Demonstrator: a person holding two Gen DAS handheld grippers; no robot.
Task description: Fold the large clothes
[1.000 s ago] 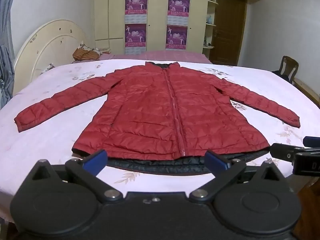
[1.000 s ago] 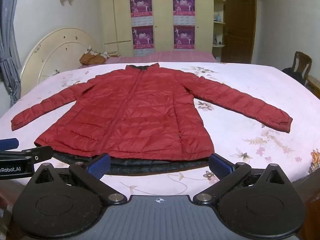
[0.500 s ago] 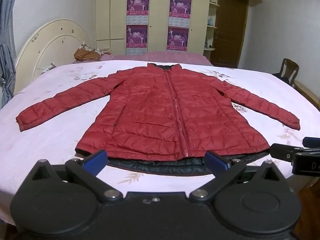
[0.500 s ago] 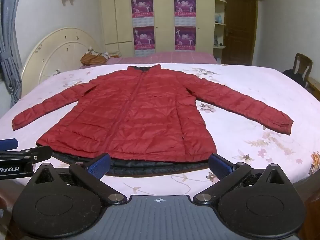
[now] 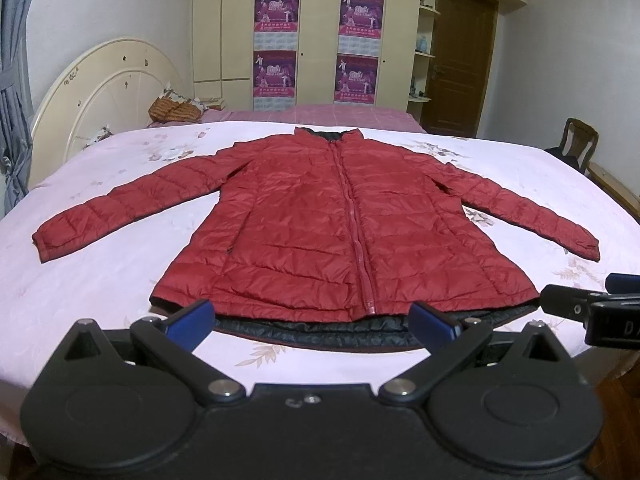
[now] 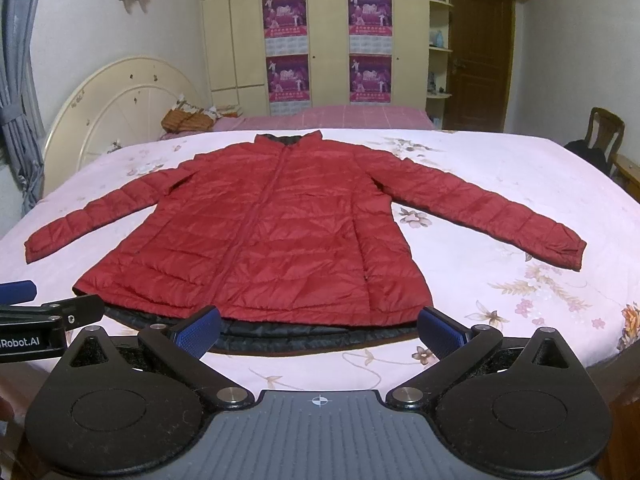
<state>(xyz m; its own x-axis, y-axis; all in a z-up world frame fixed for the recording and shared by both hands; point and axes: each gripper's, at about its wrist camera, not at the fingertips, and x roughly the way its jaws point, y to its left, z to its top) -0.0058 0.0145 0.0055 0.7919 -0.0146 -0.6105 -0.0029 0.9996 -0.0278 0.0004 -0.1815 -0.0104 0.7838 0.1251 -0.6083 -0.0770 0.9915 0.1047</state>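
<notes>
Both the left gripper (image 5: 310,320) and right gripper (image 6: 320,330) hang spread and empty just short of the hem; beyond it the red jacket (image 5: 340,224) lies flat on the bed (image 5: 100,280), collar farthest, sleeves outstretched

Posters (image 5: 277,10) — wooden chair (image 6: 606,130)

The jacket (image 5: 340,224) lies flat on the bed (image 5: 100,280), in the middle of the frame, with one sleeve out to each side. Its collar points to the top of the frame and its hem to the bottom. The left gripper (image 5: 310,322) is at the bottom, just in front of the hem. The right gripper (image 6: 320,330) is beside it. Behind the bed, at the top, stands the wardrobe (image 5: 316,32), with the door (image 5: 460,68) to its right. The chair (image 5: 580,144) is at the right edge
</notes>
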